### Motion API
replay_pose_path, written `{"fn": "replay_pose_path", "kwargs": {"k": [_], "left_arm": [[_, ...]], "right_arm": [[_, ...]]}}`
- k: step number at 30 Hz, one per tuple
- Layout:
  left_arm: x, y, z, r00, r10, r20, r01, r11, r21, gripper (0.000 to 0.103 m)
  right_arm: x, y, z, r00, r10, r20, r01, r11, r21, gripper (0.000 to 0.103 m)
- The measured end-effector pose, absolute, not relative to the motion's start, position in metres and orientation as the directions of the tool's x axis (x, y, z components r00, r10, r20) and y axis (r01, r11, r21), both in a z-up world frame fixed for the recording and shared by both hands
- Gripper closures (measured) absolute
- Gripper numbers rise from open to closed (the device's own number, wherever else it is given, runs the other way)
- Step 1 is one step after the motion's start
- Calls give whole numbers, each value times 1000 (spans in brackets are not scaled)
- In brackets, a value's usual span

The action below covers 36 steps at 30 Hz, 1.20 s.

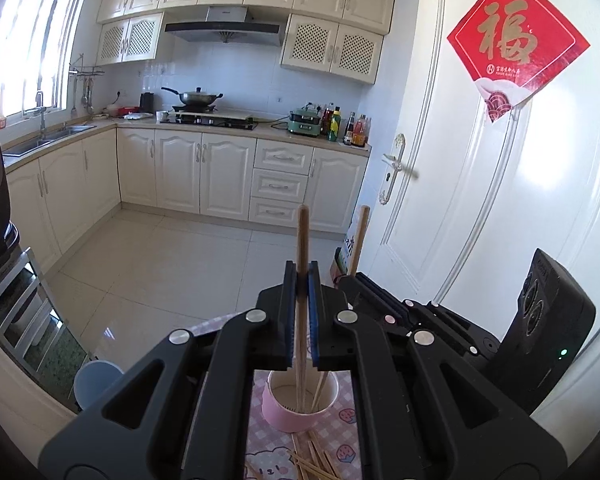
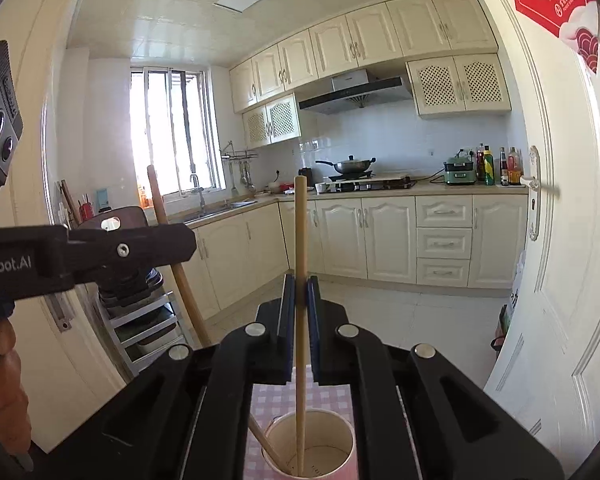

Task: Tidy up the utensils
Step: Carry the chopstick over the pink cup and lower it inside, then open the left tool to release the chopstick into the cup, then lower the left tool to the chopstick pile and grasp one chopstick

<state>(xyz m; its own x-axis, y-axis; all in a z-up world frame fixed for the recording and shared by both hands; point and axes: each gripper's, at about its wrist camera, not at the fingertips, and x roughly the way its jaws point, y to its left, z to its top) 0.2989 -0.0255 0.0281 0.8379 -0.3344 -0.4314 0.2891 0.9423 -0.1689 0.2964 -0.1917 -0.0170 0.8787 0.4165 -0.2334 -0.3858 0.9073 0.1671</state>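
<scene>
My left gripper point(image 1: 302, 280) is shut on a wooden chopstick point(image 1: 302, 240) that stands upright with its lower end inside the pink cup point(image 1: 296, 414). My right gripper point(image 2: 301, 286) is shut on another wooden chopstick point(image 2: 300, 240), also upright, with its tip down in the same cup point(image 2: 346, 446). The right gripper point(image 1: 350, 284) shows in the left wrist view just right of the left one, its chopstick point(image 1: 359, 236) sticking up. The left gripper's body point(image 2: 100, 248) and its chopstick point(image 2: 176, 264) show at the left of the right wrist view. Several loose chopsticks point(image 1: 314, 460) lie on the mat in front of the cup.
The cup stands on a pink patterned mat point(image 1: 340, 432) on a table. A white door point(image 1: 500, 200) is close on the right. A metal rack point(image 2: 140, 320) and a blue bin point(image 1: 94, 382) stand at the left. Kitchen cabinets point(image 1: 204, 176) line the far wall.
</scene>
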Motion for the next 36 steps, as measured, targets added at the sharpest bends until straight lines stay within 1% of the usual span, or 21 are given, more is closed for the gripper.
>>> {"fn": "replay_pose_path", "kwargs": {"k": [6, 11, 16, 18, 20, 21, 22, 23, 24, 25, 27, 32, 36], "left_arm": [[303, -28, -2, 797, -333, -503, 288, 943, -168, 97], [300, -33, -21, 779, -312, -544, 288, 948, -133, 97], [291, -37, -26, 788, -287, -544, 280, 955, -98, 97], [289, -37, -28, 788, -279, -549, 275, 957, -91, 96], [289, -37, -29, 780, -268, -566, 267, 960, -88, 90], [288, -37, -30, 775, -269, -572, 263, 960, -94, 76], [286, -36, -29, 776, -271, -570, 261, 960, -101, 46], [282, -34, -27, 789, -263, -555, 250, 963, -100, 31], [276, -33, -25, 805, -258, -534, 245, 965, -96, 31], [273, -33, -24, 805, -259, -533, 253, 964, -87, 31], [267, -34, -23, 801, -249, -545, 254, 965, -69, 31], [252, -29, -25, 796, -231, -559, 233, 970, -69, 30], [244, -19, -39, 779, -184, -600, 189, 980, -56, 28]], "right_arm": [[291, -197, -35, 869, 412, -274, -374, 910, 181, 98], [286, -200, -45, 856, 416, -307, -372, 908, 194, 98], [281, -203, -51, 848, 407, -340, -359, 912, 197, 98], [281, -204, -55, 838, 410, -360, -356, 911, 208, 95], [278, -204, -55, 832, 408, -375, -351, 912, 212, 95], [276, -203, -54, 831, 408, -378, -353, 912, 208, 95], [275, -203, -53, 830, 407, -381, -353, 913, 205, 95], [271, -204, -51, 830, 406, -383, -353, 913, 204, 95], [270, -205, -49, 830, 405, -384, -351, 913, 206, 87], [266, -207, -48, 833, 401, -382, -346, 915, 208, 76], [259, -210, -45, 837, 396, -376, -340, 917, 209, 68], [242, -219, -42, 835, 389, -390, -329, 920, 213, 63], [231, -225, -48, 816, 384, -431, -323, 923, 210, 59]]}}
